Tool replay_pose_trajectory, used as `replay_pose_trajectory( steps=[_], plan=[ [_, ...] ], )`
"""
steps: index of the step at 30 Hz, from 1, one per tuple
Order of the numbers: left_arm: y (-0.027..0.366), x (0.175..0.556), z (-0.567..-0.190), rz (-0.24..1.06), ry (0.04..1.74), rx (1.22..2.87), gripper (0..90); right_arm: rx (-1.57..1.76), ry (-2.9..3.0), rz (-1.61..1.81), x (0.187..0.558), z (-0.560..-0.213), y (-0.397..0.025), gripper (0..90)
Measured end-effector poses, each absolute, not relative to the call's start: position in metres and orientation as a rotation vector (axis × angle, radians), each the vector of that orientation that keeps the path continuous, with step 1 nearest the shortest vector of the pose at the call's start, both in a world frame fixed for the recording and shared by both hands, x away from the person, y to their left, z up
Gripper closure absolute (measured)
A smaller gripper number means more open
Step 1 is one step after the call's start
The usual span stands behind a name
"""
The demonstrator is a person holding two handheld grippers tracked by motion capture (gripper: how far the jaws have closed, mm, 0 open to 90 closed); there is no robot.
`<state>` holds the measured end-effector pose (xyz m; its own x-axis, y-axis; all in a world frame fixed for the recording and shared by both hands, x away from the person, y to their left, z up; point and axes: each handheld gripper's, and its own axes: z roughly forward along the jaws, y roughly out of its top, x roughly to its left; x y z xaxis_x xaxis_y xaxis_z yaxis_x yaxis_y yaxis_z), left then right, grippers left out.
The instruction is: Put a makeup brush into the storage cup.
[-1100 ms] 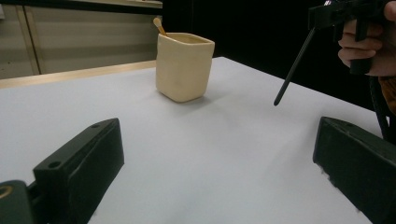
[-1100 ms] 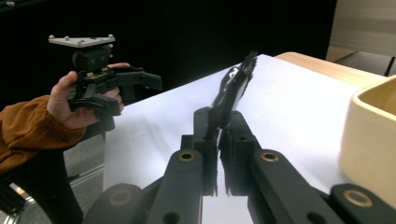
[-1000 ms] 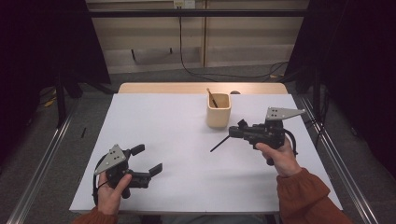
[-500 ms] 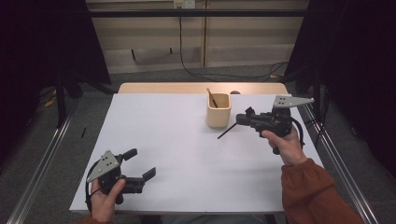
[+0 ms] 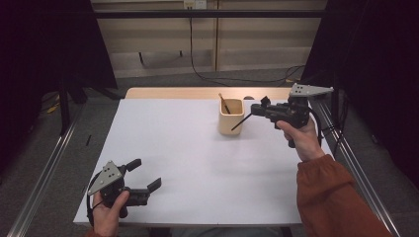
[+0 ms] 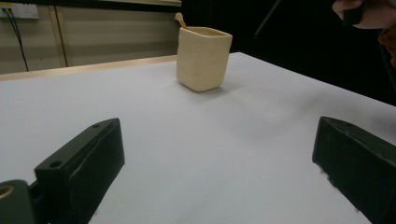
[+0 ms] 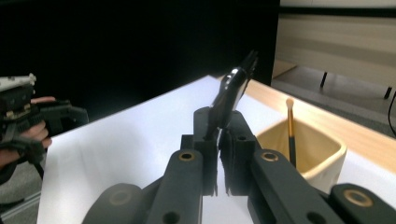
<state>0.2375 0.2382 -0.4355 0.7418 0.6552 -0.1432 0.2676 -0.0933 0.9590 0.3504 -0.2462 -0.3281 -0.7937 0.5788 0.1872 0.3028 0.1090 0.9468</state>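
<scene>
A cream cup [image 5: 231,118] [image 6: 204,58] [image 7: 303,149] stands at the far right of the white table [image 5: 188,158]. A brush with a wooden handle [image 5: 224,104] [image 7: 290,130] leans inside it. My right gripper [image 5: 254,112] [image 7: 219,135] hovers just right of the cup, shut on a thin black stick [image 5: 239,122] [image 7: 231,93]. The stick slants down towards the cup's right side. My left gripper [image 5: 144,174] [image 6: 219,144] rests at the near left corner, open, with nothing between its jaws.
A bare wooden strip [image 5: 173,93] runs along the table's far edge. Metal rails [image 5: 44,177] [image 5: 356,163] flank the table on both sides. Cables [image 5: 207,74] lie on the floor beyond it.
My right gripper has carried the black stick away from me and to the right, up beside the cup. My left gripper has drawn back towards the near left corner.
</scene>
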Motion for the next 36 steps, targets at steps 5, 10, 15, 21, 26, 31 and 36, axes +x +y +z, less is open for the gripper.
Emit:
replay_pose_trajectory(
  steps=[5,10,15,21,26,31,36],
  plan=[
    [0.238,0.238,-0.436,0.378,0.744,1.679,2.3,0.873,2.154,1.698,0.363,-0.318,-0.242,85.4],
    [0.238,0.239,-0.436,0.381,0.736,1.687,2.3,0.885,2.16,1.66,0.377,-0.312,-0.238,85.4],
    [0.237,0.238,-0.435,0.386,0.733,1.691,2.3,0.906,2.137,1.662,0.387,-0.306,-0.237,85.4],
    [0.238,0.239,-0.434,0.385,0.738,1.684,2.3,0.952,2.12,1.628,0.399,-0.306,-0.238,85.3],
    [0.238,0.239,-0.434,0.387,0.733,1.691,2.3,0.975,2.129,1.563,0.408,-0.308,-0.237,85.4],
    [0.238,0.238,-0.434,0.383,0.734,1.68,2.3,0.998,2.124,1.536,0.416,-0.311,-0.235,85.4],
    [0.238,0.238,-0.433,0.392,0.732,1.674,2.4,1.023,2.135,1.504,0.422,-0.317,-0.232,85.4]
  ],
)
